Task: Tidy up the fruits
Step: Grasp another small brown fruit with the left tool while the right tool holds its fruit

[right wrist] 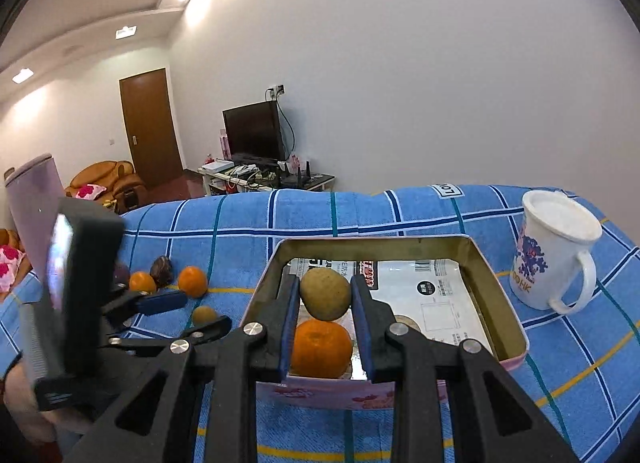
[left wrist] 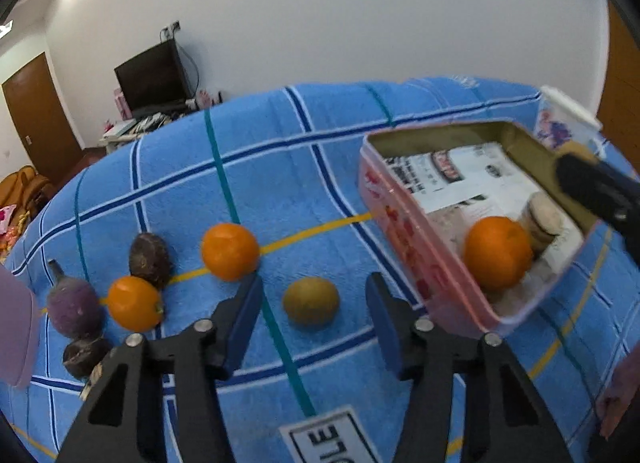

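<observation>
Holding a brownish kiwi [right wrist: 325, 293] between its blue pads, the right gripper [right wrist: 326, 327] hangs over the pink tin box [right wrist: 502, 329] at the centre of the right wrist frame. An orange [right wrist: 320, 349] lies inside the box, directly under the kiwi. In the left wrist frame the left gripper [left wrist: 314, 327] has its jaws apart with nothing grasped; a second kiwi [left wrist: 311, 301] lies on the blue checked cloth [left wrist: 280, 167] between and just beyond its fingertips. Left of it lie two more oranges [left wrist: 230, 251] and dark fruits [left wrist: 150, 259]. A white mug [right wrist: 554, 255] stands at the right.
</observation>
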Available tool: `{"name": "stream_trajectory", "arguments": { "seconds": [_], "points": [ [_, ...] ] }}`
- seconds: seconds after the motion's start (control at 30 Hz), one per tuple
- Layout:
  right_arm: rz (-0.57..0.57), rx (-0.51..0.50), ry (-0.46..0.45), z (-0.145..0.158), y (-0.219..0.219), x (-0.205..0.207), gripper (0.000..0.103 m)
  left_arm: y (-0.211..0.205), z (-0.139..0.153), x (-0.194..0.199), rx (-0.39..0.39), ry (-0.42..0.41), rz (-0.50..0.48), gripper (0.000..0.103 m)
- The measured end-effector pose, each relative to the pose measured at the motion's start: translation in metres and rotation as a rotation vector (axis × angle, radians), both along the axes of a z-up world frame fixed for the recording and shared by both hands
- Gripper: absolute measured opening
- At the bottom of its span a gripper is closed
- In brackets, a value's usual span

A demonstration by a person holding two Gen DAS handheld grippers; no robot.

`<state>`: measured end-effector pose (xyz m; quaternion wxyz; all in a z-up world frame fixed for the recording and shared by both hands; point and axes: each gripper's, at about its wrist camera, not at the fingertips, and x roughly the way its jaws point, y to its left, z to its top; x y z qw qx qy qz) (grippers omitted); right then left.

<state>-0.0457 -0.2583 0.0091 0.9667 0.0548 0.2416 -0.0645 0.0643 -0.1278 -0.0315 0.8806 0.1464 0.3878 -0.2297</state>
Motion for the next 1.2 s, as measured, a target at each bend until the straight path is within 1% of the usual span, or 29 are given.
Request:
{"name": "stream_trajectory", "arguments": {
  "seconds": [0.07,0.13,0.27,0.33,0.4,0.53,0.67,0.8,0.83,0.9,1.2],
  "points": [
    [-0.002,0.014,-0.004,0.000,-0.002,0.000,0.028,-0.003,-0.006,0.005,0.021,0.029,0.009,0.041],
    [-0.005,0.025,-0.006,0.000,-0.003,0.000,0.028,-0.004,-0.006,0.008,0.007,0.044,0.015,0.032],
    [-0.009,0.028,-0.002,-0.002,-0.005,0.001,0.028,-0.005,-0.006,0.007,0.019,0.032,0.024,0.032],
    [-0.013,0.031,0.005,-0.004,-0.006,0.003,0.028,-0.002,-0.002,0.005,0.002,0.008,0.040,0.032],
    [-0.017,0.044,0.002,-0.005,-0.010,0.003,0.028,0.006,0.005,-0.002,-0.033,-0.039,0.065,0.032],
    [-0.033,0.044,-0.030,-0.003,-0.014,-0.002,0.028,0.022,0.022,-0.022,-0.089,-0.181,0.153,0.032],
    [-0.056,0.022,-0.058,-0.001,-0.015,-0.005,0.028,0.030,0.030,-0.034,-0.102,-0.267,0.190,0.032],
    [-0.075,-0.010,-0.069,-0.001,-0.014,-0.007,0.028,0.029,0.030,-0.041,-0.094,-0.297,0.184,0.032],
    [-0.077,-0.014,-0.068,-0.002,-0.014,-0.008,0.028,0.029,0.033,-0.035,-0.092,-0.299,0.183,0.032],
    [-0.079,-0.023,-0.063,-0.002,-0.014,-0.007,0.028,0.029,0.034,-0.035,-0.088,-0.306,0.181,0.032],
    [-0.074,-0.028,-0.058,-0.002,-0.013,-0.004,0.028,0.028,0.034,-0.037,-0.081,-0.311,0.191,0.032]
  ]
}}
